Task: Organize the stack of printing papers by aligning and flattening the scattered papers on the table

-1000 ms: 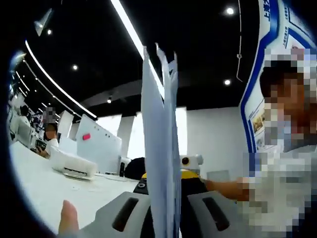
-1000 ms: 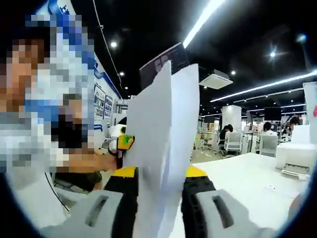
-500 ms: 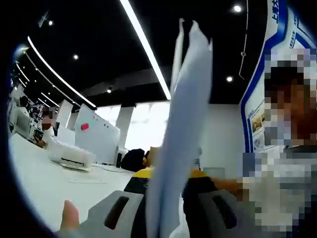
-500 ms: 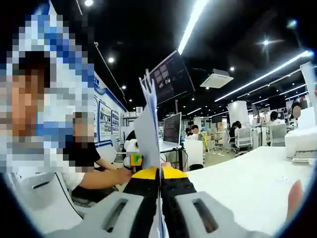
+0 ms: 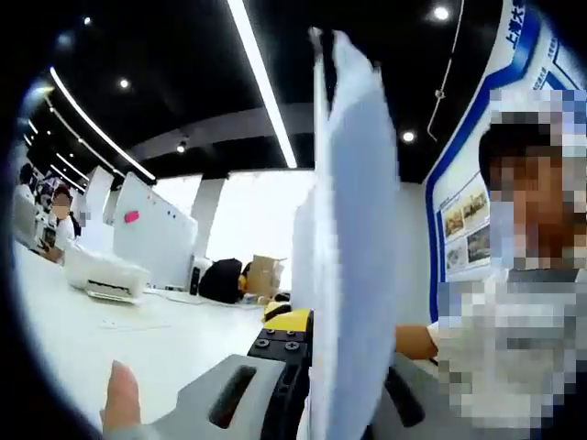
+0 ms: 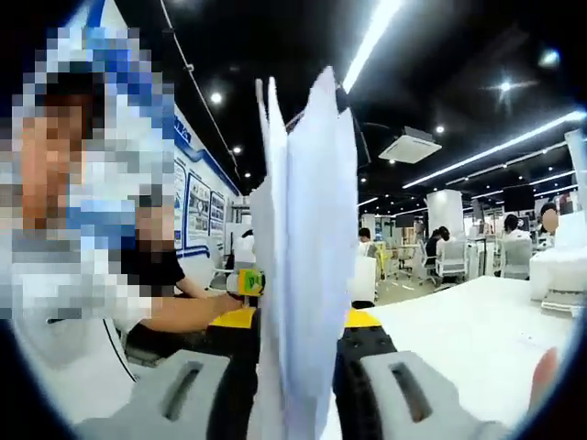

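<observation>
Papers stand on edge between the jaws of the left tongs, a thin sheaf of smooth white sheets seen nearly edge-on, their top corners uneven and slightly fanned. The left tongs are closed on the sheaf, grey moulded jaws with oval slots and black ribbed pads pressed to either side of it. In the right gripper view the same papers rise between the right tongs, several sheets splayed apart at the top into a loose fan, the edges out of line. The right tongs grip them as well, with black pads set close on both faces of the stack and yellow blocks showing behind the jaws. A fingertip shows at the lower left of the left gripper view, and another fingertip at the lower right of the right gripper view. Below and behind lies the table, a flat, matte white surface. On it, well away from the papers, sits a white boxy printer with rounded corners. A person in a pale shirt sits beside the table, forearm stretched toward the tongs.
</observation>
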A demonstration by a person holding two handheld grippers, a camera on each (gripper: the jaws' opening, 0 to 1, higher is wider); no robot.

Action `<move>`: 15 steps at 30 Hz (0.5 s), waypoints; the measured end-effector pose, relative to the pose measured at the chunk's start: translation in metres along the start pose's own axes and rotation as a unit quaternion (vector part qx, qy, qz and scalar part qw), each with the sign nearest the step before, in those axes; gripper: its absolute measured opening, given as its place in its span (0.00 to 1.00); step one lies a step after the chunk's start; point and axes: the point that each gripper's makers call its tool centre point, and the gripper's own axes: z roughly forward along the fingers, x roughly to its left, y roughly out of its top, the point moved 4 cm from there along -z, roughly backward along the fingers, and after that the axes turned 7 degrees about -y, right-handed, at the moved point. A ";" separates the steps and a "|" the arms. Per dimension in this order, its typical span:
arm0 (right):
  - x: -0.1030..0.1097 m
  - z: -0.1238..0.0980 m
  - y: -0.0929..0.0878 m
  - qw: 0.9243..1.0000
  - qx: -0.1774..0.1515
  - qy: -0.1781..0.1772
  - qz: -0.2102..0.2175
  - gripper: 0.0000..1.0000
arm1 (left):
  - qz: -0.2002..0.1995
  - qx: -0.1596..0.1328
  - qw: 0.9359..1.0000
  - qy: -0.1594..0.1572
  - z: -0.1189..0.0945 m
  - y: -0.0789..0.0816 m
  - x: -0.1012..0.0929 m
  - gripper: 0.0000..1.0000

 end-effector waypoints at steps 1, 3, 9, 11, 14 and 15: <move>0.000 -0.001 0.003 1.000 -0.004 0.004 0.007 0.18 | 0.003 0.001 1.000 -0.001 0.000 0.002 0.000 0.06; 0.000 -0.003 0.006 1.000 -0.007 0.002 0.016 0.05 | -0.007 0.003 1.000 0.009 -0.002 0.007 0.004 0.06; 0.005 -0.003 0.001 1.000 0.001 0.004 -0.017 0.00 | 0.033 0.018 0.999 0.037 -0.006 0.002 0.013 0.17; 0.005 -0.007 -0.007 1.000 -0.010 0.012 -0.008 0.00 | 0.024 0.027 0.999 0.033 -0.007 -0.007 0.011 0.28; 0.001 -0.011 -0.019 1.000 -0.007 0.003 -0.027 0.18 | 0.027 0.061 0.997 0.038 -0.011 -0.023 0.010 0.38; -0.001 -0.011 -0.020 1.000 0.001 0.000 -0.019 0.26 | 0.027 0.060 0.997 0.035 -0.011 -0.022 0.009 0.40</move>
